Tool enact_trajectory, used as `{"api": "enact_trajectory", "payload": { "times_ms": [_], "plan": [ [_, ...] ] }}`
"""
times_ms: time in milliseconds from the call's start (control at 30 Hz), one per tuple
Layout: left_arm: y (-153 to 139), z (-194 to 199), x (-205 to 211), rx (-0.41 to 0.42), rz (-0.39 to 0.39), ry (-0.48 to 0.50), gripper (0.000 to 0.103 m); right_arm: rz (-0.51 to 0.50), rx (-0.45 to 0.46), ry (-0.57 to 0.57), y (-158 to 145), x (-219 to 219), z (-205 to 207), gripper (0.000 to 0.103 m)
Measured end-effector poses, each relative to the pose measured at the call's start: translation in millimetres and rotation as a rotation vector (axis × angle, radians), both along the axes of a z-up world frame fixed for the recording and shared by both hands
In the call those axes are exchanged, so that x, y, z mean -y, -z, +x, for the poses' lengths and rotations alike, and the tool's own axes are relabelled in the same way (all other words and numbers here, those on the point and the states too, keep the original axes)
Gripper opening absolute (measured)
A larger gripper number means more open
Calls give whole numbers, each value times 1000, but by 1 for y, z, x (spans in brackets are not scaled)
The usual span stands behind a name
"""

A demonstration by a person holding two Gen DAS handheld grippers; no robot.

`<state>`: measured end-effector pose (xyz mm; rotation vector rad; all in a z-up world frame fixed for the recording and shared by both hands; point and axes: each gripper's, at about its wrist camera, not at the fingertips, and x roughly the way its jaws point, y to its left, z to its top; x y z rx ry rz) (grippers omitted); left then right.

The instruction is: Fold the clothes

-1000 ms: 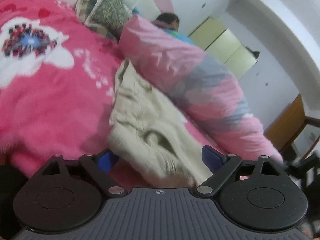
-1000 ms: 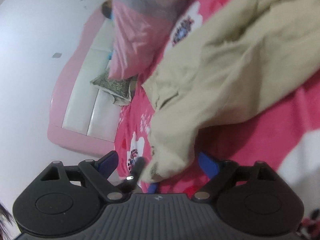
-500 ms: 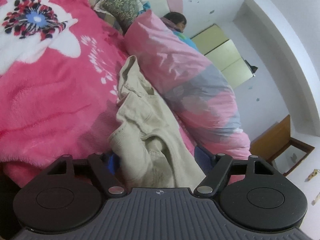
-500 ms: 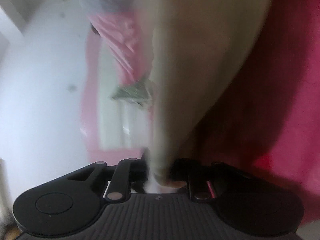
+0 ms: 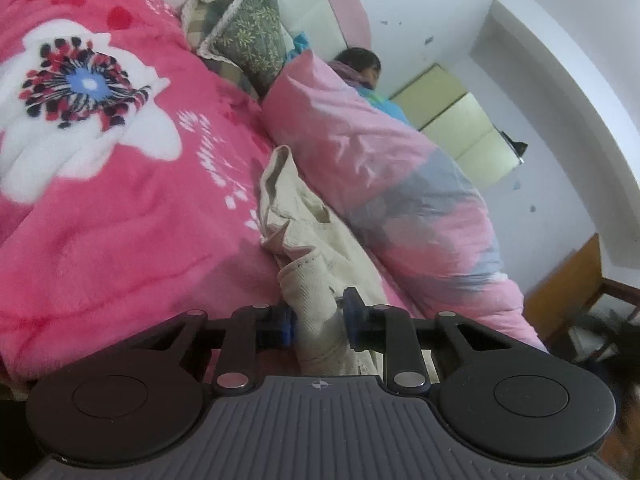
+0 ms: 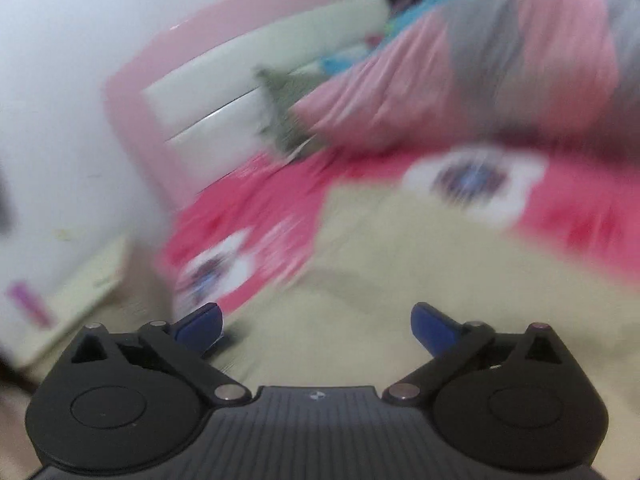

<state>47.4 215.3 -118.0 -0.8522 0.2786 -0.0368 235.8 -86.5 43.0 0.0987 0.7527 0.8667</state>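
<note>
The left gripper point(image 5: 318, 318) has just been closing and now has its blue pads clamped on the ribbed hem of a beige garment point(image 5: 316, 240), with the cloth bunched between them. From that pinched edge the garment runs away across the bed in rumpled folds, lying on a pink fleece blanket point(image 5: 120, 208) printed with a large white flower. The far side of the garment rests against a rolled pink-and-grey quilt point(image 5: 384, 184). Beyond the quilt a person's head point(image 5: 358, 64) shows, near the pink and white headboard point(image 5: 320, 4). A green patterned cushion point(image 5: 252, 36) leans at the top of the bed, beside the quilt's end.

The right wrist view is badly blurred. The right gripper point(image 6: 316, 322) has just been opening, and its blue pads stand wide apart with nothing pinched between them. Under and ahead of it the same beige garment point(image 6: 400, 272) spreads broadly over the pink blanket point(image 6: 580, 216); whether the pads touch the cloth cannot be told through the blur. The quilt point(image 6: 480, 68) lies farther back.
</note>
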Motion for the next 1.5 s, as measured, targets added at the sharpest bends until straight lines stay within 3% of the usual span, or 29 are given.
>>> {"api": "enact_trajectory", "payload": {
  "times_ms": [100, 200, 300, 367, 467, 500, 533, 567, 633, 733, 867, 933, 1000, 1067, 1100, 1167, 1200, 1233, 1300, 1400, 1500],
  "plan": [
    [3, 3, -1, -9, -1, 41, 25, -23, 1, 12, 23, -42, 70, 103],
    [7, 10, -3, -20, -25, 75, 40, -83, -89, -33, 67, -89, 132, 103],
    [8, 15, -2, -22, -28, 99, 41, -126, -156, 1, 106, -122, 175, 103],
    [8, 16, 0, -20, -16, 94, 40, -133, -191, 28, 125, -136, 191, 103],
    [8, 16, 2, -28, 12, 67, 26, -183, -171, 54, 136, -149, 192, 102],
    [8, 17, 2, -26, 17, 61, 21, -211, -147, 51, 134, -152, 187, 88],
    [6, 17, 2, -23, 27, 49, 18, -233, -130, 49, 130, -154, 183, 64],
    [4, 16, 4, -16, 48, 37, 17, -232, -132, 59, 127, -153, 181, 52],
    [-3, 16, 8, 2, 90, 11, 14, -197, -152, 91, 117, -146, 178, 14],
    [-20, 19, 4, 58, 138, -18, 11, -172, -79, 148, 96, -136, 171, 6],
    [-51, 28, -14, 164, 236, -83, 6, -109, 7, 230, 56, -112, 163, 6],
    [-60, 34, -29, 184, 243, -124, 6, -94, 79, 249, 35, -101, 157, 6],
    [-55, 39, -43, 137, 189, -143, 6, -68, 121, 278, 22, -89, 155, 6],
    [-42, 46, -53, 49, 132, -146, 6, -69, 107, 311, 29, -81, 161, 7],
    [-33, 48, -55, 6, 97, -130, 7, -81, 83, 321, 38, -80, 167, 11],
    [-15, 51, -58, -76, 23, -88, 8, -157, 14, 321, 65, -85, 181, 33],
    [-8, 50, -60, -93, -16, -83, 11, -193, -16, 322, 77, -87, 188, 53],
    [-5, 47, -63, -88, -51, -83, 14, -205, -36, 318, 85, -86, 193, 57],
    [-2, 44, -66, -73, -78, -96, 37, -166, -40, 314, 91, -84, 198, 58],
    [3, 46, -65, -91, -74, -91, 41, -111, 26, 312, 84, -86, 196, 66],
    [5, 49, -64, -96, -83, -92, 43, -115, 111, 237, 71, -107, 199, 77]
  ]
}}
